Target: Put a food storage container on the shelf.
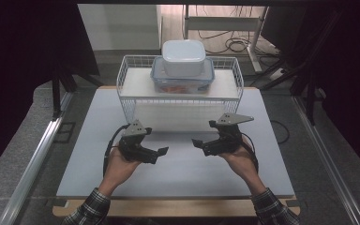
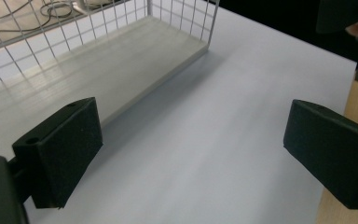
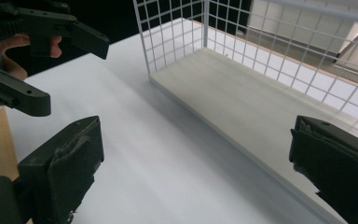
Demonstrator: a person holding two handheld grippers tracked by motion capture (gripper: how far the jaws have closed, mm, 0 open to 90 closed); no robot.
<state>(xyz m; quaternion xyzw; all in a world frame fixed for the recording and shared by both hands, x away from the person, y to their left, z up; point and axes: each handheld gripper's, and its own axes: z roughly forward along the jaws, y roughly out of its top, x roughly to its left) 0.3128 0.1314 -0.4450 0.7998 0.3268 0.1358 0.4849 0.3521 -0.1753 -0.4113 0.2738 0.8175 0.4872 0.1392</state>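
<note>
Grippers both wide and empty — my left gripper (image 1: 158, 151) and right gripper (image 1: 198, 143) hover low over the white table (image 1: 178, 173), tips facing each other. Nearest them stands the wire rack (image 1: 132, 101), with a white container (image 1: 183, 57) stacked on a blue-lidded box (image 1: 182, 78) on top. I judge this the approach — next I raise both toward the stack.

I am working in a laboratory recording bay, not a home. Dark black curtains (image 1: 23, 56) close off both sides. A plain white rectangular tabletop (image 1: 178, 173) sits inside long aluminium frame rails (image 1: 33, 164). Beyond it, loose black cables (image 1: 229, 44) trail over a pale floor beneath a grey metal bench frame (image 1: 225, 21). A white wire-grid rack (image 1: 131, 82) stands at the table's far edge.
</note>
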